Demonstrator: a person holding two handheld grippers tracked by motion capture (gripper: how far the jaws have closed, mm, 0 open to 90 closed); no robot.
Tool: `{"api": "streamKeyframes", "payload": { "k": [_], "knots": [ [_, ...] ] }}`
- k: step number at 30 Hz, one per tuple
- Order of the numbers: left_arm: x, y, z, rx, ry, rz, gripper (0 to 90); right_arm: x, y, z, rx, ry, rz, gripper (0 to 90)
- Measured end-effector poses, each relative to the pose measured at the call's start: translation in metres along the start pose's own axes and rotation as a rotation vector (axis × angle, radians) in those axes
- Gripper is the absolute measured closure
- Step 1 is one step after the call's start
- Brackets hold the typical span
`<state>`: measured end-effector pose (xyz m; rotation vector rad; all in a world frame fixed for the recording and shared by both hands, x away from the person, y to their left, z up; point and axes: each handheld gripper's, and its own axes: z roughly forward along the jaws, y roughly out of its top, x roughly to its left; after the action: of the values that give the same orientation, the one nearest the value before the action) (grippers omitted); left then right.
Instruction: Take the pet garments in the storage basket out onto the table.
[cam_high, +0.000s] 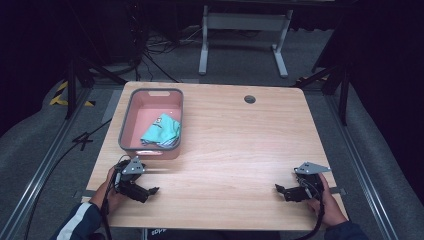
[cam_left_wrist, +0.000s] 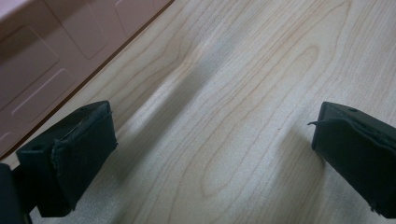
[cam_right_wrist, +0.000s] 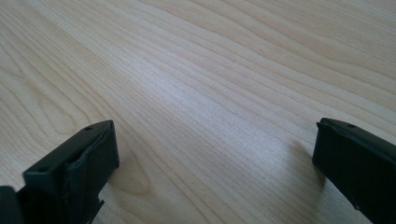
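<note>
A pink bin (cam_high: 129, 120) with a grey rim stands at the table's left, and a folded teal cloth (cam_high: 161, 131) lies inside it. My left gripper (cam_high: 150, 191) rests near the table's front left, just below the bin, held in a hand. In the left gripper view its black jaws stand wide apart over bare wood, open (cam_left_wrist: 212, 140), with the bin's pink wall (cam_left_wrist: 42, 56) at the upper left. My right gripper (cam_high: 280, 189) sits near the front right, also in a hand. Its jaws are wide apart over bare wood, open (cam_right_wrist: 215, 149), with nothing between them.
The light wooden table (cam_high: 240, 145) has a round cable hole (cam_high: 250, 99) near its far edge. Beyond the table stands a white desk frame (cam_high: 242, 40) on grey carpet, with cables on the floor at the left.
</note>
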<state>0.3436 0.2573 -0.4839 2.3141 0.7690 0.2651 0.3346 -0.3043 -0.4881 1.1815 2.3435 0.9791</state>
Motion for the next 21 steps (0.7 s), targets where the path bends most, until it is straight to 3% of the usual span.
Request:
{"api": "streamKeyframes", "payload": {
  "k": [15, 21],
  "knots": [
    [-0.0001, -0.001, -0.0013, -0.004, -0.001, 0.014, 1.4, 0.0006, -0.0013, -0.0015, 0.0, -0.011, 0.014, 0.5],
    [0.0005, 0.0019, -0.0058, 0.043, -0.006, 0.024, 3.5, 0.0006, -0.0013, -0.0015, 0.0, -0.011, 0.014, 0.5]
  ]
}}
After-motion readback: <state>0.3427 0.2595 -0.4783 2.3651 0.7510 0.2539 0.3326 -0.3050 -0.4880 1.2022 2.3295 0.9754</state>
